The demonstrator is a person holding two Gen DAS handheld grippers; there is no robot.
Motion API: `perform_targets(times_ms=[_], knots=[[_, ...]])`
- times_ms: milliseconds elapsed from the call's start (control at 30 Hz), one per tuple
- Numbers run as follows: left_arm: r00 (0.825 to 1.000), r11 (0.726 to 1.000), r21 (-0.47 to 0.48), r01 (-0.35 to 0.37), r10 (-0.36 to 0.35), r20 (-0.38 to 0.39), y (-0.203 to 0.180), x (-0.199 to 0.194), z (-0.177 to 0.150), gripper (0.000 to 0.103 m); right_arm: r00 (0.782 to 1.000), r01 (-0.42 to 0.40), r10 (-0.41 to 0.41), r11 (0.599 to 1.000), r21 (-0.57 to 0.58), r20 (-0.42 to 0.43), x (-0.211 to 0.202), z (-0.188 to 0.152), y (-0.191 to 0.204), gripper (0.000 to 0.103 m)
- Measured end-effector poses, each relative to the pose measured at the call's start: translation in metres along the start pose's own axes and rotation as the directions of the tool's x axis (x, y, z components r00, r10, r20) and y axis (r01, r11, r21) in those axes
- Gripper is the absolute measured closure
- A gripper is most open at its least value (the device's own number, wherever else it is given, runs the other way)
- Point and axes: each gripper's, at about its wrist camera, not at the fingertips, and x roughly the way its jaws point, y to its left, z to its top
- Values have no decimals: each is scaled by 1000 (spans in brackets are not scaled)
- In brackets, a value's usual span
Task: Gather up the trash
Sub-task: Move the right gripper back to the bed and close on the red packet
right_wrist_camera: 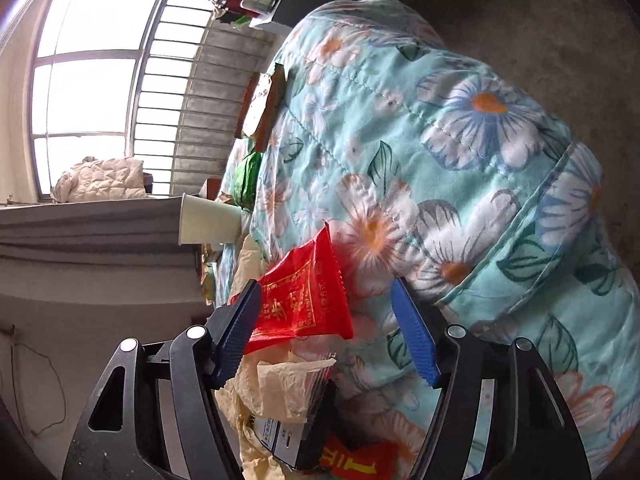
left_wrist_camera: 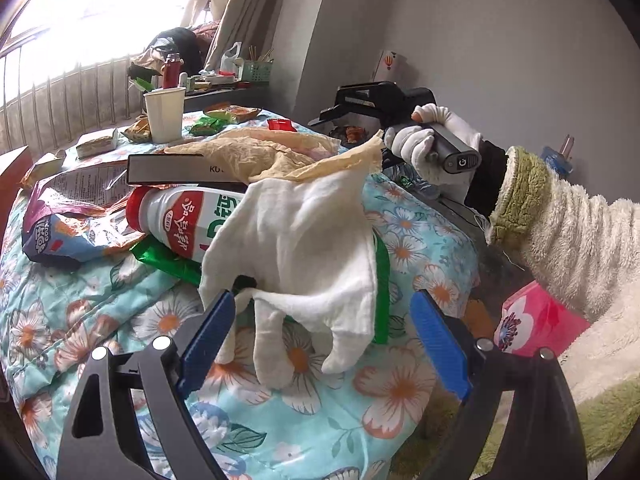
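Note:
A white cloth glove lies over a white milk bottle with a red cap on the floral quilt. My left gripper is open around the glove's fingers; its left pad touches the cloth and the right pad stands clear. A red snack wrapper stands up between the fingers of my right gripper. Its left pad touches the wrapper, while a gap separates the right pad from it. In the left wrist view a gloved hand holds the right gripper's handle near that red wrapper.
A paper cup stands at the back among snack wrappers. A blue and purple snack bag, a black box, a crumpled yellowish bag and a green wrapper litter the quilt. Under the right gripper lie the yellowish bag and another red wrapper.

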Motion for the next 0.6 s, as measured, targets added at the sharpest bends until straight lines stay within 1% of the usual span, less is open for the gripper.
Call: perform_targets(times_ms=[100,133,167,233,267,333,367,400,467,500,567,600], knots=[[999,1000,-5,-28,28,-20,2,9,-3,16,999,34,-35,999,-15,-21,10,-2,4,48],[999,999,0,-35,35,-24,3,11,-2,19,998,54,-54,998,-31,-21,11,-3,7,51],[999,999,7,-42,43,-26,3,12,-3,22,997,73,-74,996,-48,-19,13,-5,9,57],[997,998,29,-64,65,-34,1,15,-4,26,994,107,-108,992,-72,-18,14,-8,13,66],[997,996,44,-73,75,-36,0,16,-4,30,993,118,-120,990,-81,-18,15,-8,14,74],[996,995,65,-80,83,-44,-3,17,-4,34,992,123,-125,989,-86,-21,15,-9,14,81],[995,994,71,-80,84,-48,-4,17,-5,39,992,120,-122,989,-87,-18,14,-10,14,85],[995,994,73,-81,85,-52,-4,18,-5,40,993,119,-120,989,-91,-11,13,-12,15,86],[994,994,74,-82,87,-62,-5,19,-6,50,994,113,-113,988,-102,7,9,-15,17,88],[994,994,72,-76,81,-67,-5,20,-6,52,994,106,-105,989,-107,19,6,-17,18,89],[995,996,65,-68,72,-70,-5,20,-6,61,995,93,-89,989,-114,42,-5,-22,18,90],[995,996,60,-62,67,-69,-5,18,-7,63,995,85,-79,990,-115,54,-9,-24,19,90]])
